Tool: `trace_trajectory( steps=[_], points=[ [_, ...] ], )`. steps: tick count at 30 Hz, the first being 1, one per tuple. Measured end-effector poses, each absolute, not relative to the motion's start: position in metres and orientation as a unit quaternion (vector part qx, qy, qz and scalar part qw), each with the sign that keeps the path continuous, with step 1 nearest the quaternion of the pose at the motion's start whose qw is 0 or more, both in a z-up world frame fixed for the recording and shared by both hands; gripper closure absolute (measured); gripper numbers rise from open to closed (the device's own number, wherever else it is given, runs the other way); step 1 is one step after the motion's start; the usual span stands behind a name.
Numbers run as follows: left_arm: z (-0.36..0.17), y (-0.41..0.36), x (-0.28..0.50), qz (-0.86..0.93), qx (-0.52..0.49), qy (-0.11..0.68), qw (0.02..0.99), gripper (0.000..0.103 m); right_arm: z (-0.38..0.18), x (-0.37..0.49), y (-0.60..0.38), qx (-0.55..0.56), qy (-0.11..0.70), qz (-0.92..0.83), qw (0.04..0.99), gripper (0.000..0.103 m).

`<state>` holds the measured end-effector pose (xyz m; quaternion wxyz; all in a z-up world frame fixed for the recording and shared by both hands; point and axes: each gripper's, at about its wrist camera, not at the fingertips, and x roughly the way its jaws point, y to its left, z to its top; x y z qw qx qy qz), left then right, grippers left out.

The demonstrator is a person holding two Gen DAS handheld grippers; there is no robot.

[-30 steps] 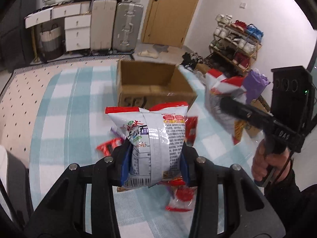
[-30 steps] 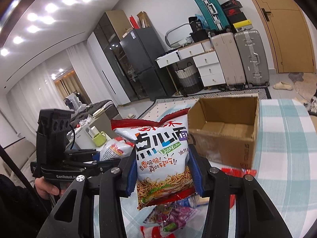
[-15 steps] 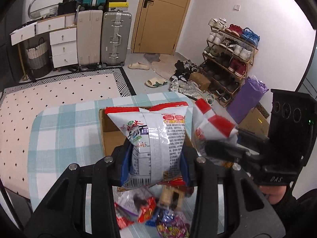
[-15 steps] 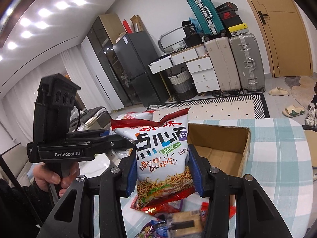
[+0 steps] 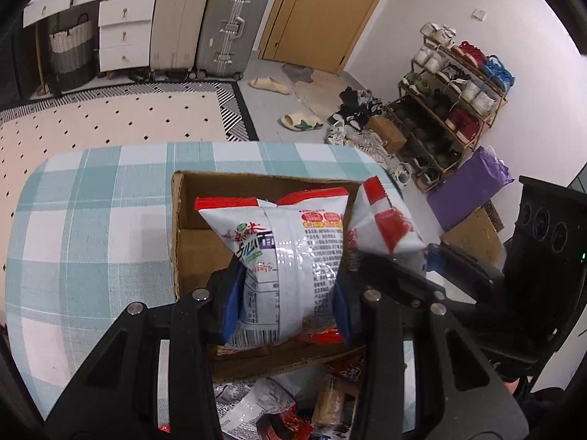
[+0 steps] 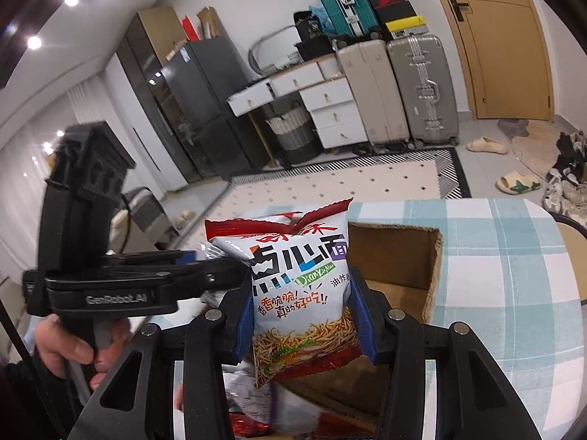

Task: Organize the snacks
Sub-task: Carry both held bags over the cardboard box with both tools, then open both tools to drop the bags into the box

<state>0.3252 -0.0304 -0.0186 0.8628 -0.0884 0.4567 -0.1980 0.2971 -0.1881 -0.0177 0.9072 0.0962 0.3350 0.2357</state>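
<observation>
Two grippers each clamp one snack bag. Your left gripper [image 5: 284,295] presses its blue pads [image 5: 232,304] against both sides of a white noodle bag with its printed back [image 5: 284,256] facing you, holding it upright over the open cardboard box [image 5: 190,253]. Your right gripper [image 6: 304,317] is closed the same way on a matching noodle bag [image 6: 301,278], front label toward its camera, just beside the first bag and above the box's near edge. The box stands on the checked tablecloth [image 5: 88,234]. Loose snack packets [image 5: 256,407] lie just in front of the box, on your side.
</observation>
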Motion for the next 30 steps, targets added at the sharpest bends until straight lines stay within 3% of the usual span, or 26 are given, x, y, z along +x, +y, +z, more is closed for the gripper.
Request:
trace_trajectory(
  steps=[11,15,21,22,24,25,30],
  points=[
    [-0.056,-0.035,0.336,-0.19,-0.073,0.466,0.861,0.065,-0.04,0.313,-0.185,0.08,0.346,0.214,0.91,0.056],
    [-0.053,-0.035,0.331,-0.181,-0.068,0.466,0.864,0.063,-0.034,0.305,-0.185,0.072,0.338,0.212,0.914,0.05],
    [-0.033,-0.03,0.304,-0.183,-0.064,0.434,0.88,0.043,-0.015,0.284,-0.192,0.07,0.318,0.213,0.921,0.049],
    [-0.027,-0.029,0.296,-0.181,-0.059,0.422,0.886,0.039,-0.011,0.276,-0.193,0.07,0.311,0.211,0.924,0.048],
    [-0.015,-0.029,0.28,-0.17,-0.044,0.395,0.902,0.018,-0.005,0.261,-0.197,0.076,0.302,0.211,0.927,0.044],
    [-0.009,-0.031,0.272,-0.166,-0.034,0.382,0.908,0.014,-0.001,0.253,-0.2,0.083,0.295,0.212,0.928,0.042],
    [0.014,-0.034,0.239,-0.155,-0.018,0.357,0.921,0.014,0.016,0.205,-0.211,0.097,0.262,0.207,0.938,0.04]
  ],
)
